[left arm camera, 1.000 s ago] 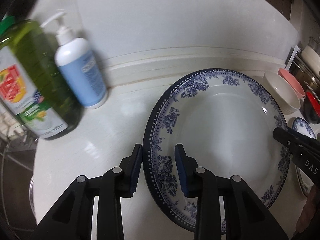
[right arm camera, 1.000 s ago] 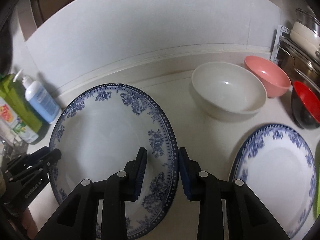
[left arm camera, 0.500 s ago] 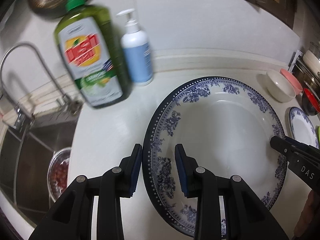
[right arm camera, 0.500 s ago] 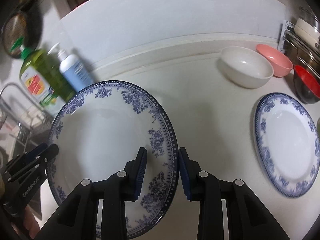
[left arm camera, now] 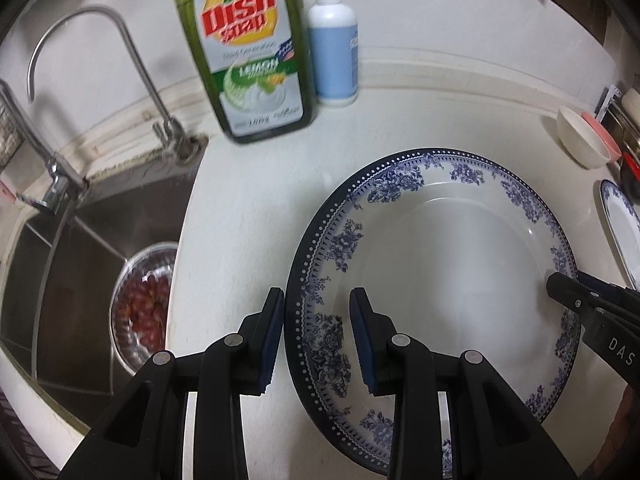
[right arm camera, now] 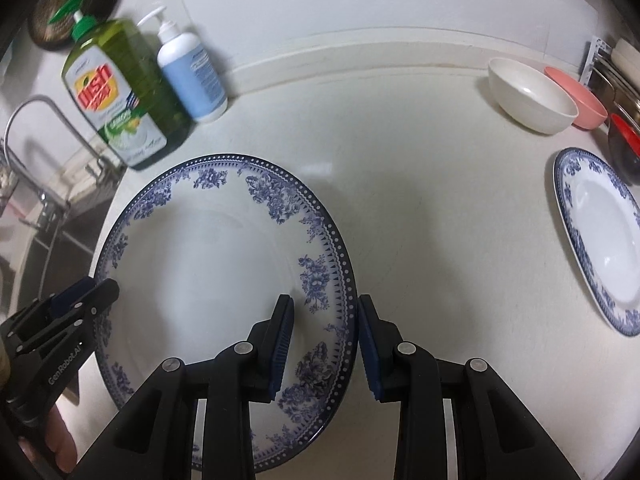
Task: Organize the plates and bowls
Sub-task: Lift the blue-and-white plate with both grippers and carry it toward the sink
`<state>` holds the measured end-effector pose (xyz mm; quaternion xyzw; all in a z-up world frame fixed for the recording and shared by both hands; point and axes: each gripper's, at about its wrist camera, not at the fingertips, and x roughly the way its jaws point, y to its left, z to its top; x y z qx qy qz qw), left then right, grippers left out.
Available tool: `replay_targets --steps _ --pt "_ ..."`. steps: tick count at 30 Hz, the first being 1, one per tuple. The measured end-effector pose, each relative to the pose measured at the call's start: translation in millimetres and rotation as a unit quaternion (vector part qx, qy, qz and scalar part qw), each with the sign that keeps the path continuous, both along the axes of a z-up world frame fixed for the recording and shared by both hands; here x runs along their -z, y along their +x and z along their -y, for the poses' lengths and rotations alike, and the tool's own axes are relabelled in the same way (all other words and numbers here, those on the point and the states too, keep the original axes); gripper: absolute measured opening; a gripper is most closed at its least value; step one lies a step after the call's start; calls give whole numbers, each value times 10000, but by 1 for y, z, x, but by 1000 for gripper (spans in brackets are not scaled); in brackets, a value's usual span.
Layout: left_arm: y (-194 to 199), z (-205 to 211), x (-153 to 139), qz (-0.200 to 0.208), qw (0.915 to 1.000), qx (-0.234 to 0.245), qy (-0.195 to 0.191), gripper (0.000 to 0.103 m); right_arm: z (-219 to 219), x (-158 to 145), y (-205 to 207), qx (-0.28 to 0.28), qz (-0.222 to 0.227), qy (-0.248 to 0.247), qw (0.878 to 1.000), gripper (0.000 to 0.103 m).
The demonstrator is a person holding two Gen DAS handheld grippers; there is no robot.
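Observation:
Both grippers hold one large white plate with a blue floral rim (left arm camera: 448,280) (right arm camera: 208,264) above the counter. My left gripper (left arm camera: 318,336) is shut on its left rim, one pad under and one pad over. My right gripper (right arm camera: 326,344) is shut on the opposite rim. Each gripper's tip shows in the other view at the plate's far edge. A second matching plate (right arm camera: 604,240) lies flat on the counter at the right. Behind it stand a white bowl (right arm camera: 528,96), a pink bowl (right arm camera: 580,100) and a red-lined dark bowl (right arm camera: 624,140).
A green dish soap bottle (left arm camera: 248,48) and a blue pump bottle (left arm camera: 334,52) stand at the back wall. The steel sink (left arm camera: 80,260) with its faucet (left arm camera: 100,40) lies left, holding a metal bowl of red bits (left arm camera: 144,304). A dish rack (right arm camera: 616,68) sits far right.
The plate has travelled left with both grippers on it. The sink and faucet have come into view, and the bowls and second plate have dropped away to the right.

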<state>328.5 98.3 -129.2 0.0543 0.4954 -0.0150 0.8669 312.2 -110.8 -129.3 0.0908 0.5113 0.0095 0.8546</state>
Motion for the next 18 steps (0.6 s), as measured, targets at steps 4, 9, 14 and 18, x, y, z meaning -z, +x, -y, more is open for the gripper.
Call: replay_targets --steps 4,9,14,18 --pt "-12 -2 8 -173 9998 67 -35 33 -3 4 -12 0 -134 -67 9999 34" --pt "-29 -5 11 -323 9994 96 -110 33 -7 7 -30 -14 -262 -154 9995 34" --pt "-45 -5 13 -420 9989 134 -157 33 -5 6 -45 -17 -301 -203 9993 34" --pt "-52 -3 15 -471 9986 179 -180 33 -3 7 -52 -2 -315 -249 9992 34"
